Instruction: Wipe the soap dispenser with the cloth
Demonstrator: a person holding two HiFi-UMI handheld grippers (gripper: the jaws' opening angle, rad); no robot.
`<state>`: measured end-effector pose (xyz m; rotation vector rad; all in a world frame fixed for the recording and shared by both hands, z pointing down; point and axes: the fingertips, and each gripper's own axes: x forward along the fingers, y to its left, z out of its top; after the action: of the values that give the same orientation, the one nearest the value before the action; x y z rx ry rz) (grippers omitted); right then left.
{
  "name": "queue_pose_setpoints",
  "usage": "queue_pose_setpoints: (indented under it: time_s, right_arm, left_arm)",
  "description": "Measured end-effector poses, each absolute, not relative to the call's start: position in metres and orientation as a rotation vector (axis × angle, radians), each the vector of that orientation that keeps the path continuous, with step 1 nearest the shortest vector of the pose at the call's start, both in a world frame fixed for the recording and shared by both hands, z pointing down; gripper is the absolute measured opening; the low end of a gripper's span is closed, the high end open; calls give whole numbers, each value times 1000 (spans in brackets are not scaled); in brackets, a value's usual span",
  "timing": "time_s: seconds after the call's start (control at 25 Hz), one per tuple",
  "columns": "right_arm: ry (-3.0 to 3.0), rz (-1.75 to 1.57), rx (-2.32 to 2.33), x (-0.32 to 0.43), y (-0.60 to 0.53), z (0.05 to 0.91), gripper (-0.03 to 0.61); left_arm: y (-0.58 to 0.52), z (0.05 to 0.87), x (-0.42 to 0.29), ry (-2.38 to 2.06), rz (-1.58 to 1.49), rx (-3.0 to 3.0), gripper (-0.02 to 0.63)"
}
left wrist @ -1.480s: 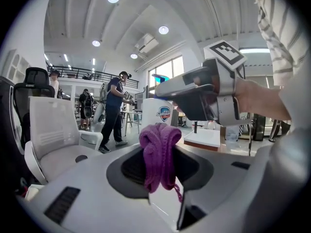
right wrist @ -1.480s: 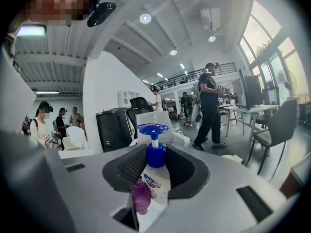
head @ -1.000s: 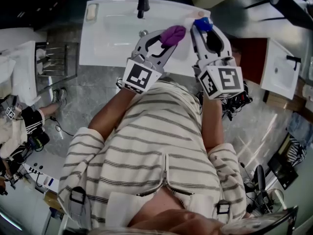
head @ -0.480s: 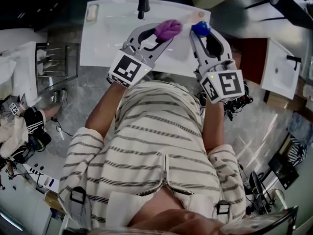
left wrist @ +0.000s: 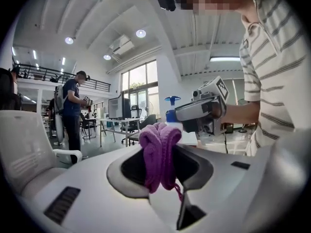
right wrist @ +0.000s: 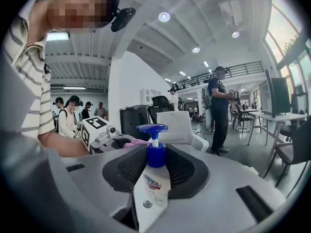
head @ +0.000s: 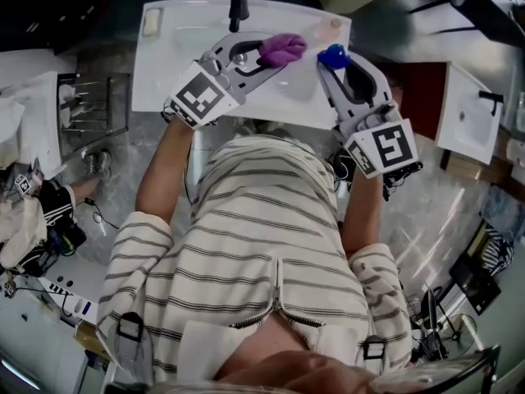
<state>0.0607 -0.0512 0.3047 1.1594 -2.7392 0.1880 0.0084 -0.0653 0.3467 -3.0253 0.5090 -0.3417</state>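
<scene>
Both items in hand, wipe seemingly outstanding: left gripper (head: 264, 54) fingers clamp purple cloth (head: 285, 48); right gripper (head: 337, 62) fingers grip soap dispenser (right wrist: 151, 176), near, apart.

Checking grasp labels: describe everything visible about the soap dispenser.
The dispenser is a white bottle, plastic by its look, with a red-and-blue label, a blue collar, a white stem and a blue pump head. It is clamped between the jaws of the right gripper, lying along them with the pump end outward, above the white sink. Only the jaws touch it. The purple cloth is beside it, apart from it in the head view.
</scene>
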Motion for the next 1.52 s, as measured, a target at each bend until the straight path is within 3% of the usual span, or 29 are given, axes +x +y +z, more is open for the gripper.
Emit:
queue_pose_setpoints:
  time_s: [0.6, 1.52]
  right_arm:
    - [-2752, 189, 971, 44, -31, 314, 133]
    - [-2767, 246, 1000, 41, -33, 319, 133]
  left_arm:
    - [-62, 363, 26, -32, -366, -3096, 127]
    - [-57, 420, 27, -167, -540, -3209, 127]
